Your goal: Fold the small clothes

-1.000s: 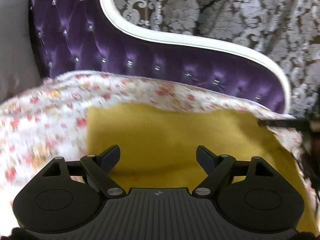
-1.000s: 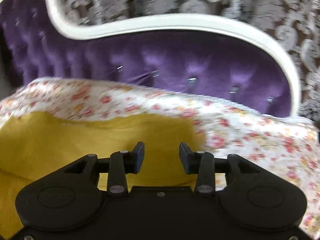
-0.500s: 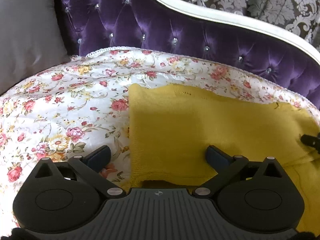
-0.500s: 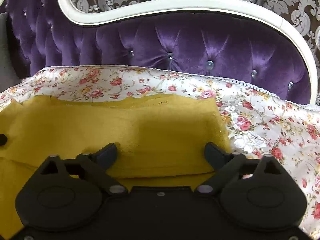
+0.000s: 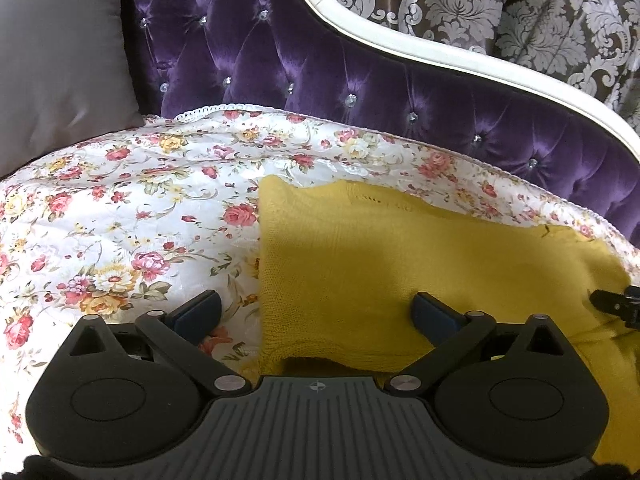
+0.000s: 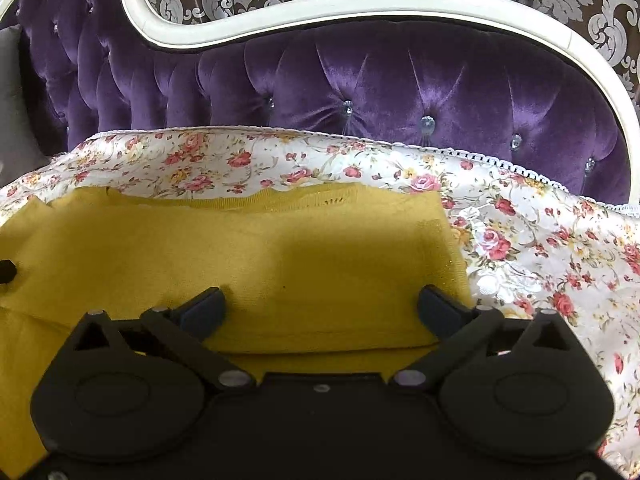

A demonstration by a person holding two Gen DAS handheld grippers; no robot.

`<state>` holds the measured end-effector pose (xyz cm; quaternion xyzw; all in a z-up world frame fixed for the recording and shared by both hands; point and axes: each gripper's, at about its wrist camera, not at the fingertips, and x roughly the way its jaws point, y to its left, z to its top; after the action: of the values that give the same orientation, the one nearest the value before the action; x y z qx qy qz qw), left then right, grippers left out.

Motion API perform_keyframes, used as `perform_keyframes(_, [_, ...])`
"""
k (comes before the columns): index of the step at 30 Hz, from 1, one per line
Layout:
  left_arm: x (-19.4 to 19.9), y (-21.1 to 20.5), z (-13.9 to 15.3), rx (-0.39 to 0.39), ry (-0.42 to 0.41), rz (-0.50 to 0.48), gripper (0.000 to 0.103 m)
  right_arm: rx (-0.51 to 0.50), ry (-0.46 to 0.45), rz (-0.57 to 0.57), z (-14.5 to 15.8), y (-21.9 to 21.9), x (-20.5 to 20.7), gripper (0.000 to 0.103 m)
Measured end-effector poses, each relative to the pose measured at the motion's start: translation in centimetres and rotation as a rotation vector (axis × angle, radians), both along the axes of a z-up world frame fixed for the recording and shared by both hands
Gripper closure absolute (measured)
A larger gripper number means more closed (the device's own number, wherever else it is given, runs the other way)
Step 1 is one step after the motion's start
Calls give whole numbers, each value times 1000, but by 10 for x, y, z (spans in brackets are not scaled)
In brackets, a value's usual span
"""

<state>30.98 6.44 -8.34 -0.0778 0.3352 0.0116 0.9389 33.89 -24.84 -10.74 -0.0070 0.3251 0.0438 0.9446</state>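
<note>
A mustard-yellow knit garment (image 5: 360,256) lies folded flat on the floral cover; it also shows in the right wrist view (image 6: 248,256). My left gripper (image 5: 316,314) is open and empty, low over the garment's left front corner, with its left finger over the floral cloth. My right gripper (image 6: 320,304) is open and empty over the garment's right front part. A folded front edge of the garment runs just in front of both grippers. The tip of the right gripper (image 5: 616,304) shows at the right edge of the left wrist view.
The floral quilted cover (image 5: 120,208) spreads over a purple tufted sofa (image 5: 320,64) with a white curved frame (image 6: 360,4). A grey cushion (image 5: 56,52) stands at the back left. A damask curtain (image 5: 520,8) hangs behind.
Both grippers have opened wide and let go of the garment. They have pulled back and lowered, so the folded garment now lies flat ahead.
</note>
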Motion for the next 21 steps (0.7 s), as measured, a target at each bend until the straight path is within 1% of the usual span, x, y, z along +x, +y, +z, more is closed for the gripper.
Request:
perform_keyframes(5, [0, -1, -1, 15, 6, 1, 0, -1, 1, 1, 0, 0, 0, 1])
perform_keyframes(14, [0, 2, -2, -5, -5, 5, 0, 5, -4, -6, -1, -1, 1, 1])
perform_keyframes(21, [0, 1, -2, 1, -10, 10, 0, 8, -12, -34, -1, -2, -1, 1])
